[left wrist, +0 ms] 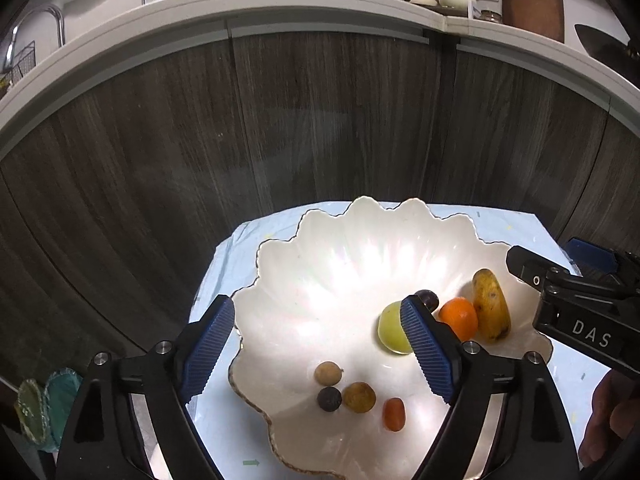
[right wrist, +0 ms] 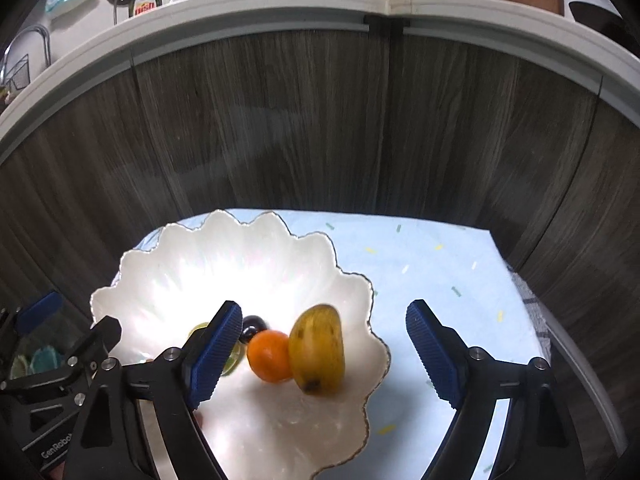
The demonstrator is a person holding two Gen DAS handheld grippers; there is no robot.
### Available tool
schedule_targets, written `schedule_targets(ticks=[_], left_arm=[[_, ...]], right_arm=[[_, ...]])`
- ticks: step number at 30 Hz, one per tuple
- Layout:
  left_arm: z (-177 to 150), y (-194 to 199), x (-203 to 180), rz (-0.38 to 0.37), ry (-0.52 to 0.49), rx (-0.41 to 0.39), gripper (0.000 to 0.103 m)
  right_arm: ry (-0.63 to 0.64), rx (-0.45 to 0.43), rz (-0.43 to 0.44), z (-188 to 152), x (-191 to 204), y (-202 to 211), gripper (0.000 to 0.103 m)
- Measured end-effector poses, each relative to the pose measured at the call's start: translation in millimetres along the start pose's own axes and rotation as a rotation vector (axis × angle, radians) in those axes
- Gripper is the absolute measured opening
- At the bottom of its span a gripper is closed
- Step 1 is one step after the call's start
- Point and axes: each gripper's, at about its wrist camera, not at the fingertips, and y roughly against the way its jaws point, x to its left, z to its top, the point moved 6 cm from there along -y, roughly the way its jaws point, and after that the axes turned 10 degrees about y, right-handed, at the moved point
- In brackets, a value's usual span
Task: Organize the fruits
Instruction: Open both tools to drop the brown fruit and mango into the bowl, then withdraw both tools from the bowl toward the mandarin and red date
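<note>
Fruits sit gathered in the white scalloped bowl [left wrist: 320,264], which rests on the pale blue cloth [right wrist: 432,264] in the lower half of both views. In your left wrist view, a mango [left wrist: 491,306] lies at the right side of the bowl, touching an orange [left wrist: 459,318] just to its left; a dark plum [left wrist: 428,299] peeks out behind your finger, and a green apple [left wrist: 392,330] sits partly hidden by that same finger. Toward the bottom centre of that frame you have four small fruits close together: a tan round one [left wrist: 328,373], a dark one [left wrist: 329,399], a brownish-yellow one [left wrist: 359,397] and a small red one [left wrist: 394,414]. Your left gripper [left wrist: 318,354] hangs over the bowl with its blue pads spread wide, holding nothing. Your right gripper [right wrist: 324,354] is likewise spread wide and empty, its left pad over the bowl and its right pad over the cloth, with the mango and orange showing between them. Dark wood cabinet doors [right wrist: 320,120] fill the upper half of each frame under a white countertop [right wrist: 256,4].
</note>
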Motion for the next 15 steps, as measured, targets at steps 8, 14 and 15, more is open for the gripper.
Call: schedule_targets(ticks=[8, 14, 15], left_arm=[[3.7, 23.3, -1.4, -0.001, -0.005, -0.029, 0.090], [4.7, 42.7, -4.2, 0.000, -0.015, -0.052, 0.093], [4.1, 45.8, -4.3, -0.002, -0.015, -0.055, 0.094]], right_arm=[[-0.013, -0.036, -0.008, 1.1, -1.7, 24.5, 0.088], [-0.019, -0.054, -0.012, 0.4, -3.5, 42.6, 0.088], [-0.021, -0.060, -0.013, -0.3, -4.0, 46.9, 0.088]])
